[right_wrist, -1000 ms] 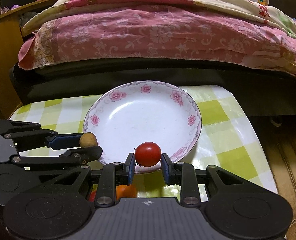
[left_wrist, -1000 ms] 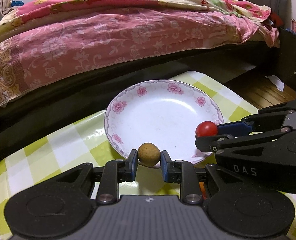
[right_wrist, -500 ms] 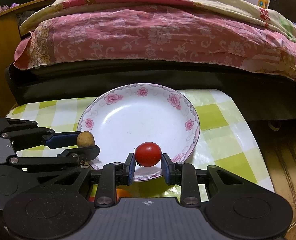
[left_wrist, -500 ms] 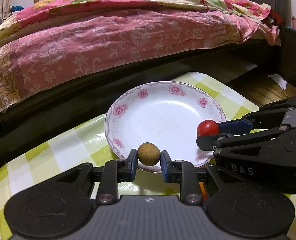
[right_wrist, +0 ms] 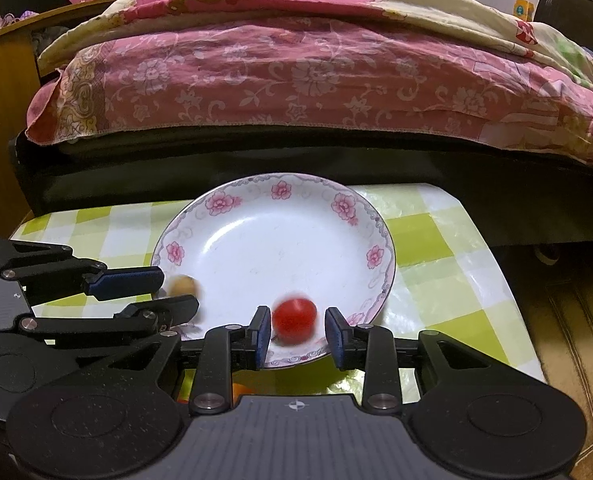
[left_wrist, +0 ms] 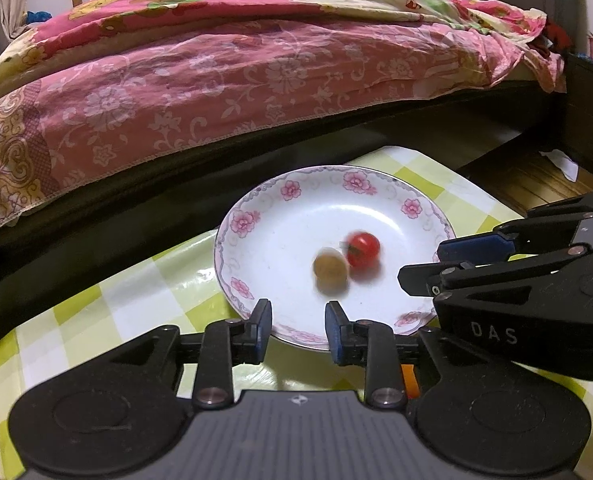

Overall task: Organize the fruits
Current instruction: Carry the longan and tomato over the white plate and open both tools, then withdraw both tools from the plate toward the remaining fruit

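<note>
2 hand-held claws reach over the near rim of a white plate point(left_wrist: 280, 240) with pink flowers, which sits on a desk point(left_wrist: 108, 300) covered in a green-and-white checked cloth.

The left claw point(left_wrist: 298, 330) has its jaws opening, with nothing between its blue pads. A small brown round fruit point(left_wrist: 329, 267) lies blurred on the plate floor ahead of it, free of the pads. In the right wrist view, that fruit point(right_wrist: 182, 286) is partly hidden behind the left claw's fingers.

The right claw point(right_wrist: 298, 330) also has its jaws opening. A red cherry tomato point(right_wrist: 294, 317) shows in the gap, smeared by blur and clear of both pads. In the left wrist view, the tomato point(left_wrist: 362, 249) lies in the plate just beside the brown fruit; whether they touch is hard to tell.

Something orange point(right_wrist: 240, 390) peeks out beneath the claw bodies, mostly covered and unidentifiable.

Behind the desk runs a bed point(right_wrist: 296, 80) draped in a pink floral quilt, cut off at both sides.
</note>
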